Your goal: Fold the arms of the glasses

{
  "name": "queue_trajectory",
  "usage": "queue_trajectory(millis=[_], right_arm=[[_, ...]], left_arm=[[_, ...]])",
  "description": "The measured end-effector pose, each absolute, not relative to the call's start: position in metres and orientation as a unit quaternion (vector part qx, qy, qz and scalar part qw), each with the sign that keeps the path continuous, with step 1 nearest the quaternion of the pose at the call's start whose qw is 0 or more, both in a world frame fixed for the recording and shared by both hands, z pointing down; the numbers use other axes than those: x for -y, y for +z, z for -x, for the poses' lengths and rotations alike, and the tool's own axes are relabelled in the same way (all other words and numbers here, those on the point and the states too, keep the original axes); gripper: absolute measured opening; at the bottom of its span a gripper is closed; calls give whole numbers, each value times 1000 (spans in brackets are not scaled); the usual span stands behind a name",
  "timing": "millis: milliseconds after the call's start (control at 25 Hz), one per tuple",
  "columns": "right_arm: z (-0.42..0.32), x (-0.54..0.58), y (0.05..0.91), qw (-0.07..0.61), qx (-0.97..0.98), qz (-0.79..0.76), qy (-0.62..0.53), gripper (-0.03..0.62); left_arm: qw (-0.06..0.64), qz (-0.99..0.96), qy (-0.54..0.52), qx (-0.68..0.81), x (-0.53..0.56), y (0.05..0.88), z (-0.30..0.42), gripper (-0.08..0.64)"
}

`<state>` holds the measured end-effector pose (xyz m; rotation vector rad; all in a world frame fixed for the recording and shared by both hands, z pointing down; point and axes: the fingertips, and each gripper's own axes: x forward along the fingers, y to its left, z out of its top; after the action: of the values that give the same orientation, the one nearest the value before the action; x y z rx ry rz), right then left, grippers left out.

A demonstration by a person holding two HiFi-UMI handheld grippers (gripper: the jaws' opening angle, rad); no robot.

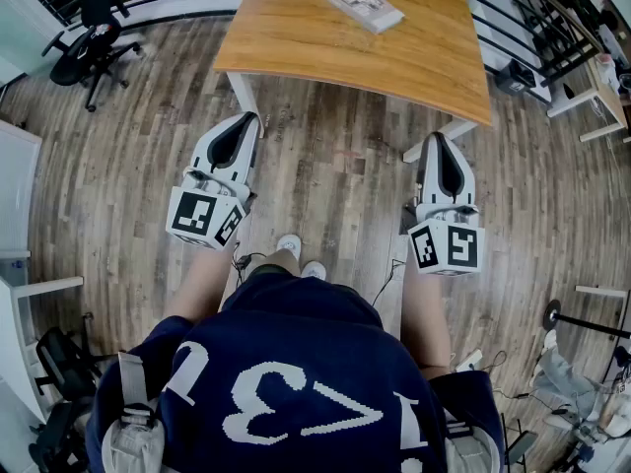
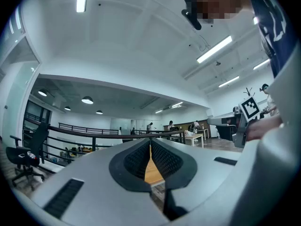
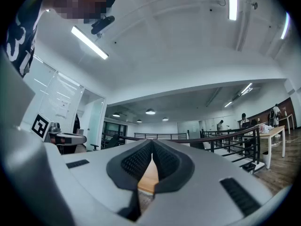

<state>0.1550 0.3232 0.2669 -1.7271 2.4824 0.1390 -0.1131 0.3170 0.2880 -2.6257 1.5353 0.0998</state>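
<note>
A flat pale packet (image 1: 363, 6) lies at the far side of the wooden table (image 1: 325, 57); I cannot make out glasses in it. Both grippers hang in front of the table's near edge, over the plank floor, pointing toward the table. My left gripper (image 1: 246, 118) is shut, its black pads (image 2: 136, 159) meeting at the tips with nothing between them. My right gripper (image 1: 439, 138) is also shut and empty, and its pads (image 3: 167, 163) touch at the tips. Through each narrow gap below the tips only a sliver of the tabletop shows.
The table stands on white legs (image 1: 242, 92). A black office chair (image 1: 91, 42) is at the far left, and a black railing (image 1: 537, 23) runs behind the table on the right. A white desk (image 1: 15, 175) is at the left edge. The person's shoes (image 1: 301, 254) are on the floor below.
</note>
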Motion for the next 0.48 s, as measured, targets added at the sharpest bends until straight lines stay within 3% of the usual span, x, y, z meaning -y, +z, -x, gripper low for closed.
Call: queue_trajectory(millis=[320,480], right_arm=[[-171,-353,272,63,-827,558,44,29],[-179,-358,266,99,-829,549,30,29]], left_arm=[[51,862,36,-503,-345,290,88,21],[52,862,32,-504,-350,289,80,21]])
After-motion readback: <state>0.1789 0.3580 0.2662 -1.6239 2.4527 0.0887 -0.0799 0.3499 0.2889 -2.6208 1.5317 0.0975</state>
